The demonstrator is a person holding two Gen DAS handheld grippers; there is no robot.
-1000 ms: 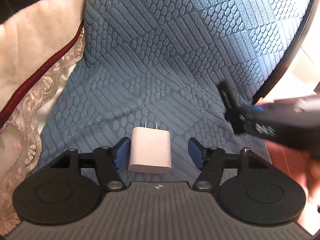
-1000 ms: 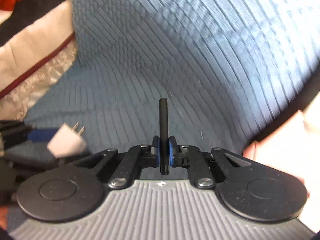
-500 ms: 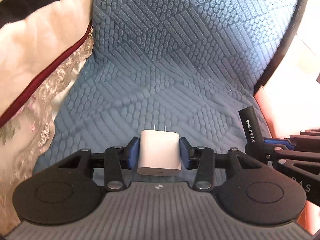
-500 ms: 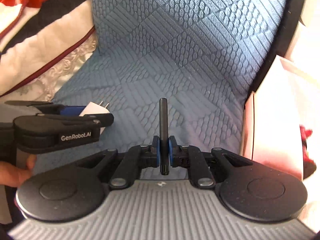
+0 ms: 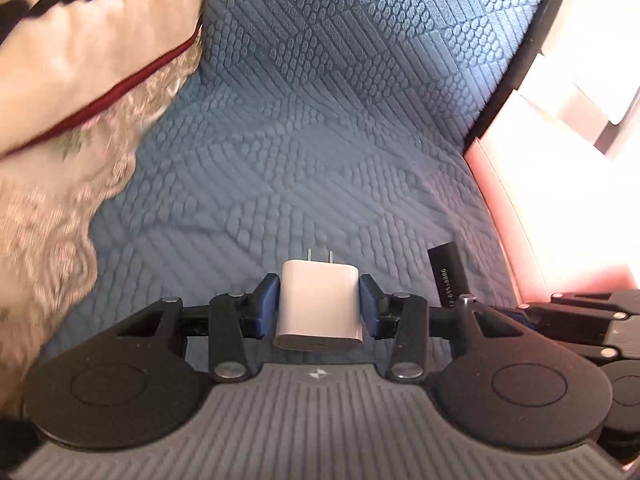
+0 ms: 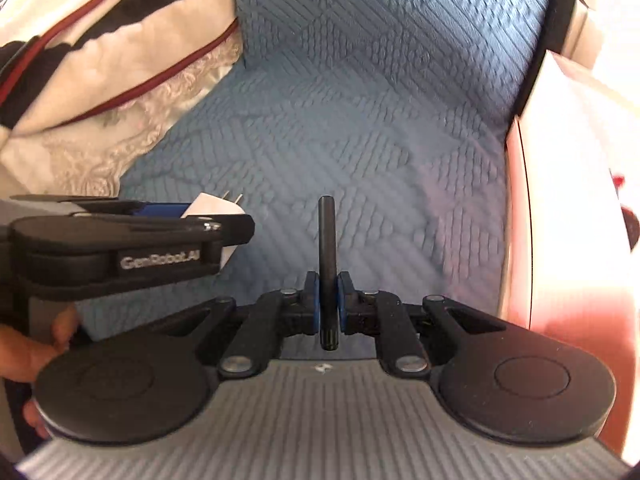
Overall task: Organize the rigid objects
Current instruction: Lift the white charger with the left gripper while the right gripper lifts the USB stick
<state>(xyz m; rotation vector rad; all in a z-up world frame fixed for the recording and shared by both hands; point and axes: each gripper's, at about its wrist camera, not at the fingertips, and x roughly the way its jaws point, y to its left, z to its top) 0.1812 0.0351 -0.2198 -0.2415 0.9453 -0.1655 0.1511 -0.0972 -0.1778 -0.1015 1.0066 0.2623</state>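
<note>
My left claw (image 5: 319, 307) clamped on a white wall charger (image 5: 319, 311), my right claw (image 6: 327, 303) pinching a slim black stick (image 6: 327, 240), both above a blue textured seat cushion (image 5: 320, 152)

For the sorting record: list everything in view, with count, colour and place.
Charger plug: one, white, clamped in the left tongs, prongs pointing away.
Stick: one, black, flat and slim, clamped in the right tongs.
Seat cover: one, blue, textured, beneath both tongs.
Bedding: a heap, cream with dark red piping and lace, at left.
Box: one, pink-white, at right.
Left tongs: black, blue pads.
Right tongs: black, blue pads.
Hand: one, gripping the left tool.
</note>
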